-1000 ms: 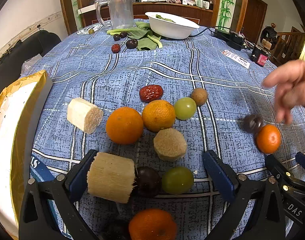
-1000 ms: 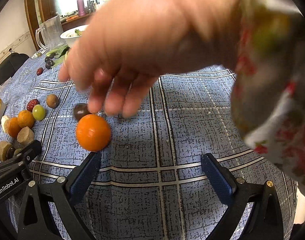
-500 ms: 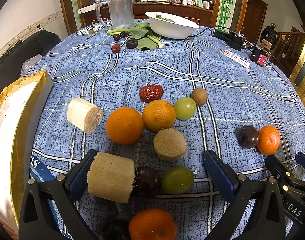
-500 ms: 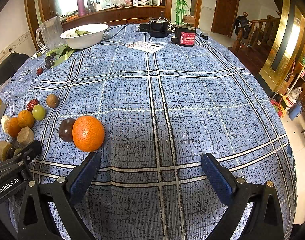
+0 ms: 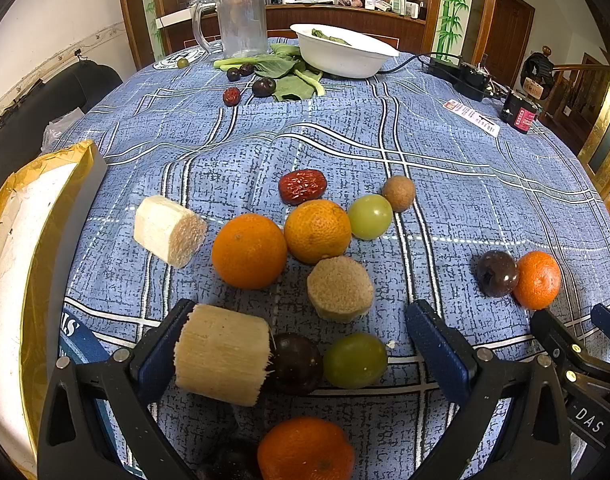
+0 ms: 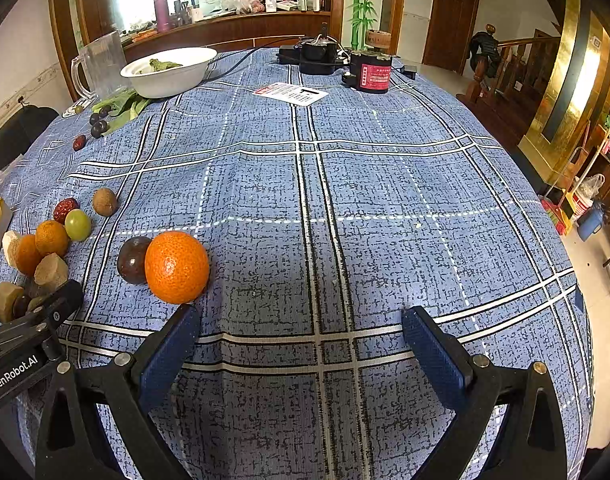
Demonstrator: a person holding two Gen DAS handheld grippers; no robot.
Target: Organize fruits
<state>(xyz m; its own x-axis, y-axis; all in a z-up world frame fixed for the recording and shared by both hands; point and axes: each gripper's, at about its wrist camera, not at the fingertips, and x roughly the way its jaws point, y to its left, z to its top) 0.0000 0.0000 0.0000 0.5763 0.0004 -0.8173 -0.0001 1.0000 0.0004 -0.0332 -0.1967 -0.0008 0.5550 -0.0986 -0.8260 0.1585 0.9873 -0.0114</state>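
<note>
We log the surface first: round, under a blue plaid cloth. At its far edge sit a white bowl with greens and a clear pitcher; a yellow-rimmed box lies at the left edge in the left wrist view.

Our left gripper has its fingers spread wide, holding nothing. Between them lie a pale cane piece, touching the left finger's pad, then a dark plum and a green grape in a row, each touching the next. Just beyond sit a cut brown cane stub, two oranges side by side and touching, a second cane piece to their left, a green plum, a red date and a small brown fruit.

Our right gripper is likewise spread wide over bare cloth, empty. Just beyond its left finger sits a mandarin, touching a dark round fruit on its left. This pair lies well apart from the main cluster.
</note>
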